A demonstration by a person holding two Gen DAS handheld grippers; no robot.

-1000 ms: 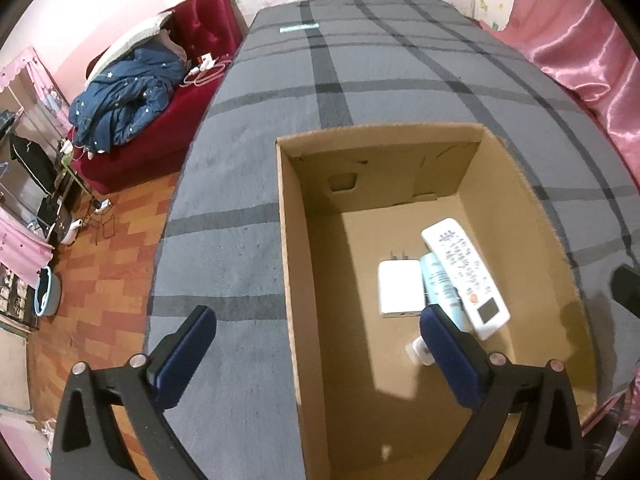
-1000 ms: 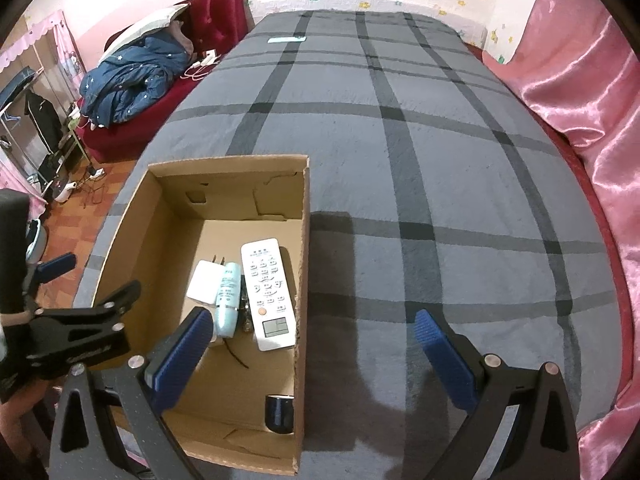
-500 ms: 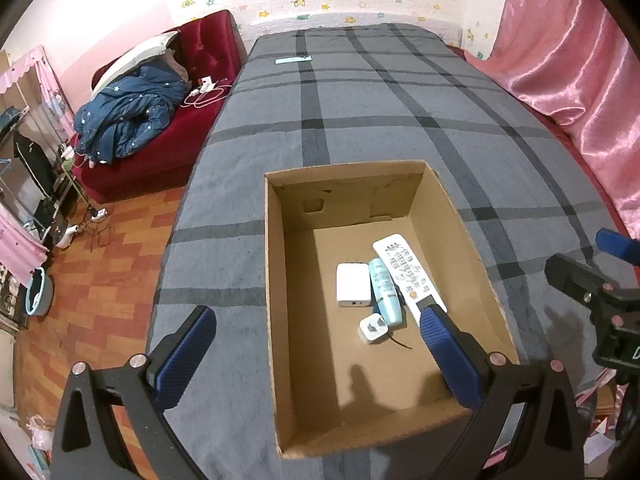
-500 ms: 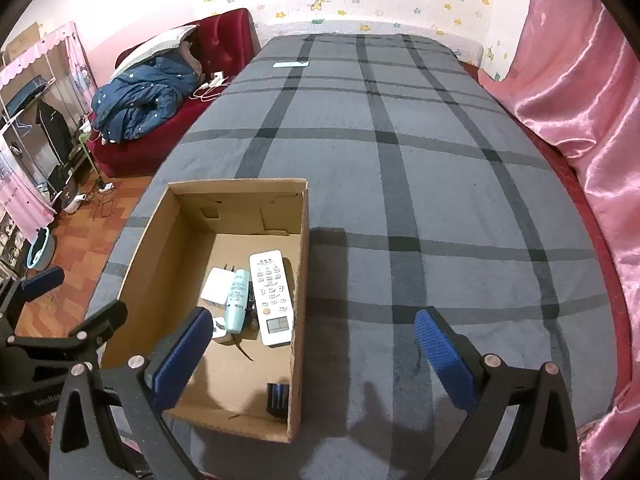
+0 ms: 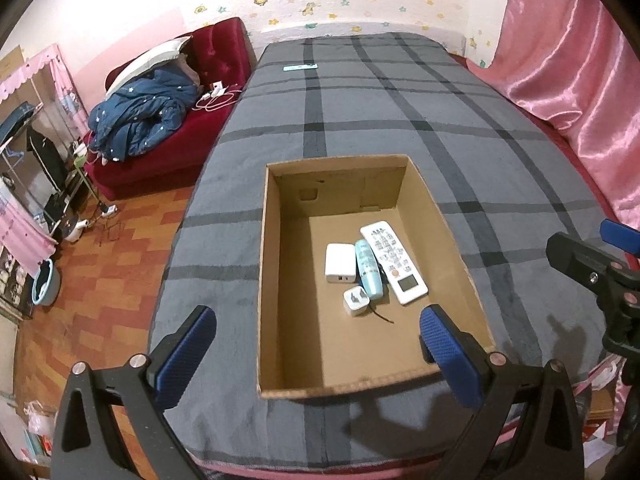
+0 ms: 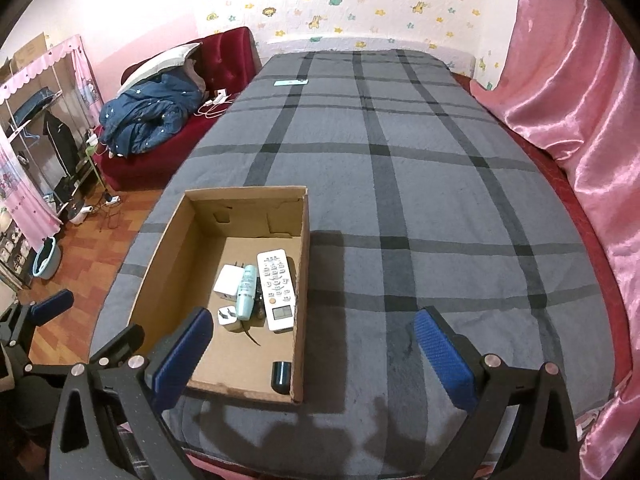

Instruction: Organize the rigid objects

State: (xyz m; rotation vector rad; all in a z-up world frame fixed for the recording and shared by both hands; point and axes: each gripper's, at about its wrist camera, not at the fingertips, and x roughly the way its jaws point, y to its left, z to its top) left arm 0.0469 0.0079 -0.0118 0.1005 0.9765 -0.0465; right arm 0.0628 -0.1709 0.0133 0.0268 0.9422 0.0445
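One cardboard box (image 5: 262, 280) holding one white remote (image 5: 394, 262), one teal bottle (image 5: 367, 268), two white chargers (image 5: 340, 263) (image 5: 355, 300), one black cylinder (image 6: 281, 375)

The room was evenly lit from overhead; the pink wall (image 6: 132, 8) was overexposed, soft shadows were cast on the bedspread (image 6: 400, 184), and edges were bent by fisheye distortion.

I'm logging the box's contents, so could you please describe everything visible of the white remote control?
The white remote control is a long, flat plastic bar lying face up on the floor of the cardboard box, near its right wall. Rows of small buttons cover its far half; an orange button and a grey display sit toward the near end. The pale green tube lies alongside its left edge.
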